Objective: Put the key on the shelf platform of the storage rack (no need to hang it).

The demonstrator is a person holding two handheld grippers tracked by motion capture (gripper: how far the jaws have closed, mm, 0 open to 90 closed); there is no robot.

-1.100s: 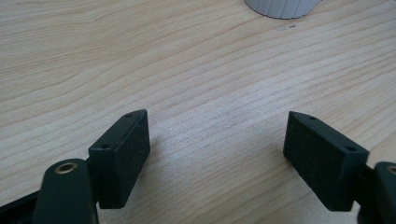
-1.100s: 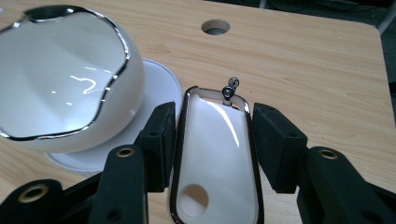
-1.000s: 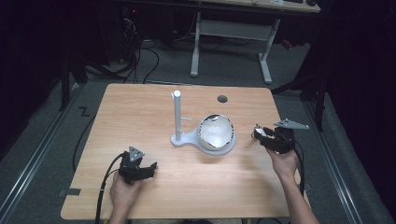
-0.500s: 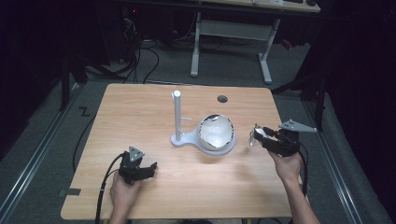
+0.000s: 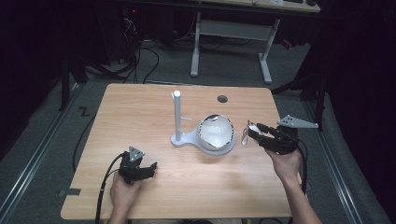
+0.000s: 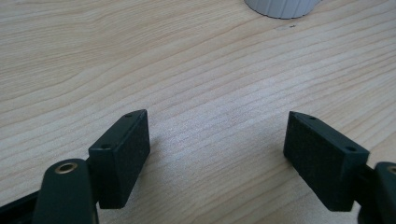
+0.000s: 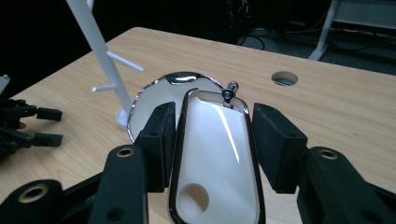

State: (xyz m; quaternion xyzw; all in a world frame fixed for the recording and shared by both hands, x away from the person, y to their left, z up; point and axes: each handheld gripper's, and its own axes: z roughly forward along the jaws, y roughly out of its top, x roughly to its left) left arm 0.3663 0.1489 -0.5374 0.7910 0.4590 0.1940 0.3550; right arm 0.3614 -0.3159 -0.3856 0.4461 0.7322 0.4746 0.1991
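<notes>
Right gripper (image 5: pixel 251 131) fingers (image 7: pixel 159 140) clenching on the oval tag (image 7: pixel 217 154), 1 pad on each long edge. Pinching it about mid-length, flat face up, chrome rim against the pads. Small metal clasp (image 7: pixel 229 91) poking out just past the fingertips; round cut-out in the tag sitting back behind the pads, toward the gripper body. Tag hanging clear of the surface (image 5: pixel 140 107).

Handling, judging by looks:
- Reading as light, thin and stiff, so not needing much squeeze.
- Polished rim probably slippery; edge-on pinch likely letting it pivot or shoot out if tilted hard.
- White face looking glossy, possibly scratching or chipping if dropped.
- Best hold: staying on the 2 long edges near the middle, keeping clasp and cut-out free for hooking.

Ahead of the right fingers: bowl (image 5: pixel 215 133) near, just beyond the tag's clasp end, white inside with a shiny rim. Stand (image 5: pixel 177 116) farther ahead and off to 1 side, upright post on a flat base, base touching or running under the bowl, not telling which. Cable hole (image 5: pixel 222 99) in the surface well beyond the fingertips.

Left gripper (image 5: pixel 148 168) fingers (image 6: pixel 123 154) spread wide, released, nothing between them, resting low on the surface well apart from everything else.

Counting: 1 tag, 1 clasp, 1 bowl, 1 stand with 2 pegs showing in the right gripper view, 1 cable hole, 2 grippers.
</notes>
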